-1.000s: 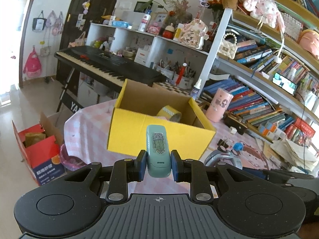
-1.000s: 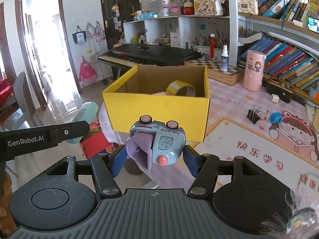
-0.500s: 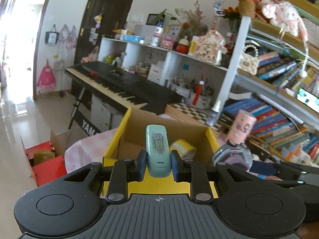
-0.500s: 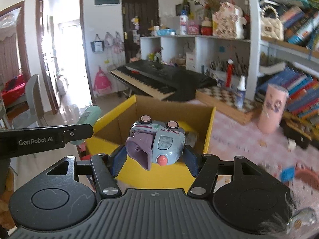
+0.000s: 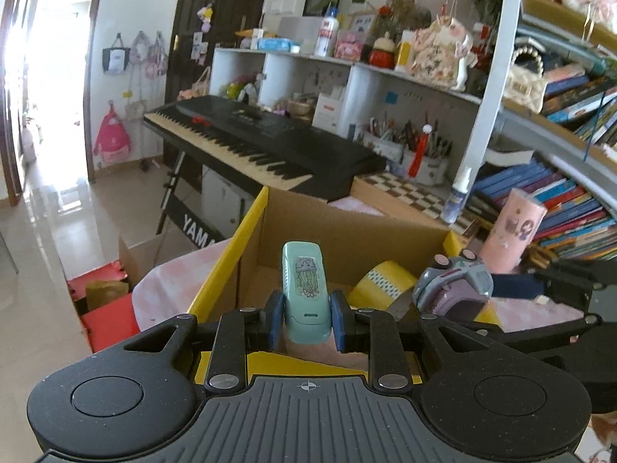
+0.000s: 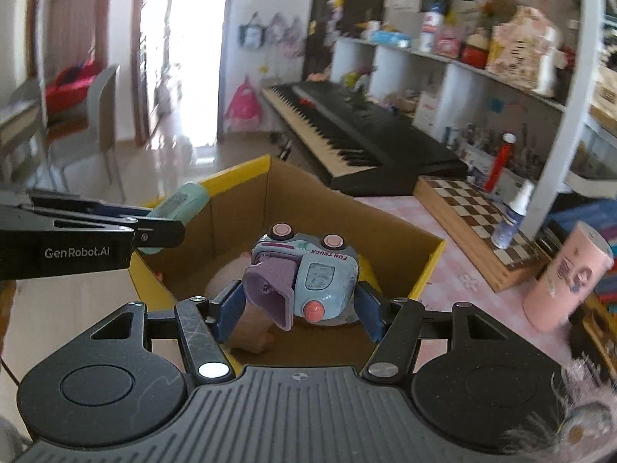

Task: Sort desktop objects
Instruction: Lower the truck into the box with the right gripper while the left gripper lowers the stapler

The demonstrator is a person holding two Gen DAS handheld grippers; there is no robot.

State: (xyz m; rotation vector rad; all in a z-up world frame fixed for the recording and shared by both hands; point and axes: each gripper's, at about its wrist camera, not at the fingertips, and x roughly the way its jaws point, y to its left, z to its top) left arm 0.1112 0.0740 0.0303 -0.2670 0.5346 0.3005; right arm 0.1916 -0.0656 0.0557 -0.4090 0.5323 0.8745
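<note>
A yellow cardboard box (image 5: 216,289) with plain brown inner walls stands open-topped on the table (image 6: 455,281), which is covered by a pink checked cloth. Both hand-held grippers are held above the open box.

The left hand-held gripper (image 5: 306,318) is clamped on a mint-green stapler-like case (image 5: 306,289), its blue pads pressed against both sides. A jellyfish sticker is seen on the case's top; small print on it is not readable. The case is held over the box's near-left part, just inside the near rim.

The right hand-held gripper (image 6: 299,308) is clamped on a blue toy truck (image 6: 308,274) with a purple funnel part, pink wheels and a pink button. "FUN TRUCK" is printed on the truck's roof. The truck is held above the middle of the box, clear of all four walls.

Inside the box a roll of yellow tape (image 5: 381,285) lies against the far-right side; something pinkish on the floor is seen in the right wrist view, not identifiable. Free floor is left in the box's left half.

"GenRobot.AI" is read on the left gripper's side in the right wrist view. "YAMA…" is read on the stand of the black keyboard (image 5: 262,142) behind the box. A chessboard (image 6: 478,216), a spray bottle (image 6: 513,216) and a pink tumbler (image 6: 567,281) with cartoon figures stand on the table to the right, well apart from the box.
</note>
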